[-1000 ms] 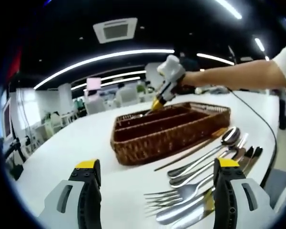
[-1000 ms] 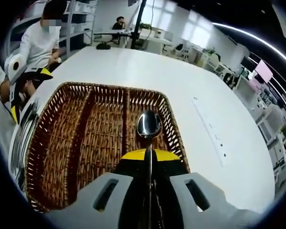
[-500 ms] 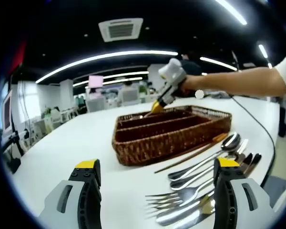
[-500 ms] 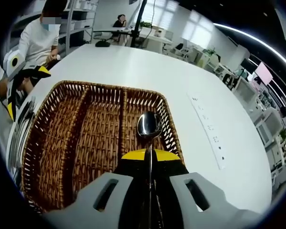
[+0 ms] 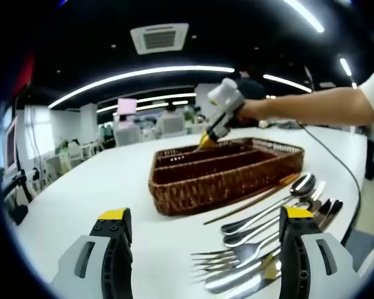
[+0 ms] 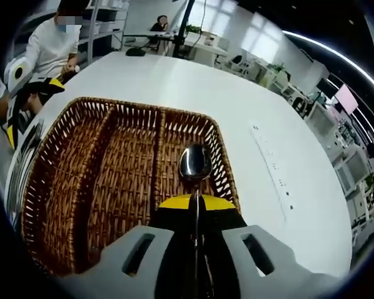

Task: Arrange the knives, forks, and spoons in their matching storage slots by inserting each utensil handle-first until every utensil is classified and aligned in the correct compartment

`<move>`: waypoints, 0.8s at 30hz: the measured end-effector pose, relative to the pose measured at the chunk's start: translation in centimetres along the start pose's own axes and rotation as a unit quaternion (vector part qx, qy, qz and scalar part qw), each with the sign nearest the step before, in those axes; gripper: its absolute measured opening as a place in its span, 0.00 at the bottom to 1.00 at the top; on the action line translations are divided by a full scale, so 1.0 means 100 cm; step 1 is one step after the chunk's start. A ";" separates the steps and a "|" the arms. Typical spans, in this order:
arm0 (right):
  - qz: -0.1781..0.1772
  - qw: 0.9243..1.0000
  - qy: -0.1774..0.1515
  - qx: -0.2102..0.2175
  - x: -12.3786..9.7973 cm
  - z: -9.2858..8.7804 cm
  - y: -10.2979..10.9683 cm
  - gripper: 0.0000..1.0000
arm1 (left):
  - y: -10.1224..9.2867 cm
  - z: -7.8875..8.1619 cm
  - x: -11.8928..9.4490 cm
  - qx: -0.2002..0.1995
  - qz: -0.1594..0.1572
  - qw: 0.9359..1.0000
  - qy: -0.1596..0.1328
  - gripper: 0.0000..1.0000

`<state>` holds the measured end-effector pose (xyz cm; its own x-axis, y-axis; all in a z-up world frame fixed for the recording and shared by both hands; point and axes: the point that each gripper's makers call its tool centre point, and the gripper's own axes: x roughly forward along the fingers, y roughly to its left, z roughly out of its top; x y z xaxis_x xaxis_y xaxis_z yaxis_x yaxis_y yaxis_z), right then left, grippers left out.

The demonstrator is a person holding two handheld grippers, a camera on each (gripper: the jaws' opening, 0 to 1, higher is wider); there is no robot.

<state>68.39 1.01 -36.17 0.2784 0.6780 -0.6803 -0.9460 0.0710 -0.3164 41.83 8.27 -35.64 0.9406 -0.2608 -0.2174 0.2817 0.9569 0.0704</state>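
A brown wicker tray (image 6: 56, 187) with three long slots lies on the white table (image 6: 193, 87). My right gripper (image 6: 196, 202) is shut on a steel spoon (image 6: 195, 163), bowl forward, held over the tray's right-hand slot. In the left gripper view that same gripper (image 5: 207, 139) hangs over the far end of the tray (image 5: 227, 173). My left gripper (image 5: 202, 224) stands open and empty near the table's front edge. To its right lie loose spoons (image 5: 280, 199), forks (image 5: 227, 255) and knives (image 5: 321, 208).
A wooden chopstick (image 5: 249, 202) lies between tray and cutlery. A cable (image 5: 346, 168) runs over the table at the right. A white power strip (image 6: 271, 171) lies right of the tray. A person in white (image 6: 50, 53) sits beyond the table.
The right gripper has shifted slightly over the tray with the spoon still held. The left gripper stays open, its view lowered a little.
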 end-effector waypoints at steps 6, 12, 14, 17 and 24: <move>-0.004 1.000 -0.010 -0.008 0.002 0.004 0.000 0.03 | 0.001 -0.004 -0.001 0.012 0.004 1.000 0.002 0.99; 0.004 1.000 0.001 -0.023 0.004 0.000 0.013 0.03 | 0.008 -0.006 -0.004 0.005 0.015 1.000 0.005 0.99; 0.002 0.999 0.003 -0.038 0.005 0.000 0.016 0.03 | 0.011 -0.003 -0.005 0.004 0.021 1.000 0.001 0.99; 0.003 0.999 0.004 -0.037 0.006 0.000 0.017 0.03 | 0.013 -0.002 -0.006 0.002 0.023 1.000 0.000 0.99; 0.006 0.999 0.017 -0.046 0.006 -0.005 0.022 0.04 | 0.017 -0.005 -0.010 0.002 0.031 1.000 0.004 0.99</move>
<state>66.53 1.19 -37.62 0.2734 0.6532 -0.7061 -0.9304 -0.0066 -0.3664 41.31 10.18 -35.83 0.9549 -0.1999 -0.2195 0.2233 0.9708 0.0875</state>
